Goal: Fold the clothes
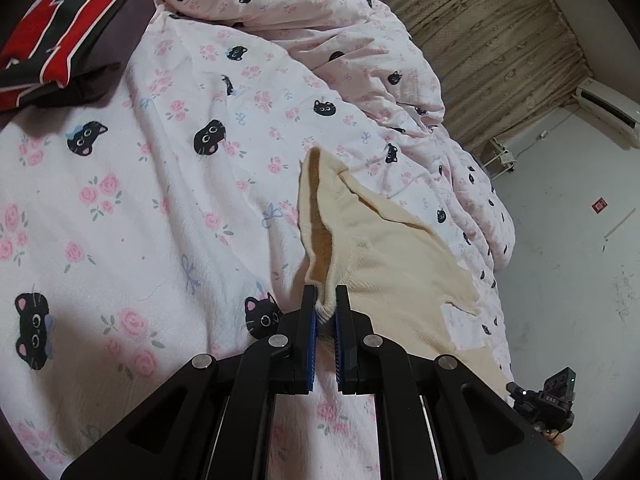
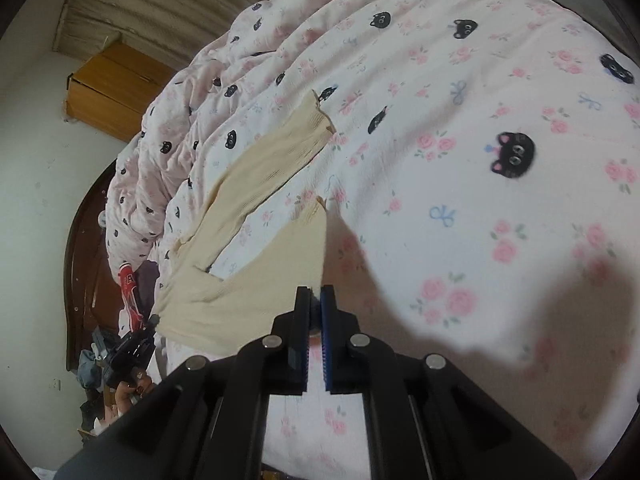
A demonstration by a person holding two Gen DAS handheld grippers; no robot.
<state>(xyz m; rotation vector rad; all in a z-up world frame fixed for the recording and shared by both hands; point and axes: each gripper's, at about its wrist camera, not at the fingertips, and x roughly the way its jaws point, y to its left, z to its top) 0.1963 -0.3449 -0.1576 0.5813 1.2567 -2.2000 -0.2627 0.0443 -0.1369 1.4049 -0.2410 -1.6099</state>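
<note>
A cream knit garment point(image 1: 384, 248) lies partly on the bed, its ribbed open end lifted toward me. My left gripper point(image 1: 326, 300) is shut on that ribbed edge, and the cloth bunches between the blue pads. In the right wrist view the same cream garment point(image 2: 272, 276) spreads in two long parts across the sheet. My right gripper point(image 2: 316, 300) is shut, and the near part's edge runs into its tips. Each gripper shows in the other's view: the right gripper point(image 1: 552, 396) at lower right, the left gripper point(image 2: 132, 348) at lower left with a hand under it.
The bed sheet point(image 1: 140, 200) is pink-white with roses and black cat faces. A bunched quilt point(image 1: 360, 40) in the same print lies along the far side. A folded red and black jersey point(image 1: 60, 20) rests at the top left. A wooden cabinet point(image 2: 112, 92) stands by the wall.
</note>
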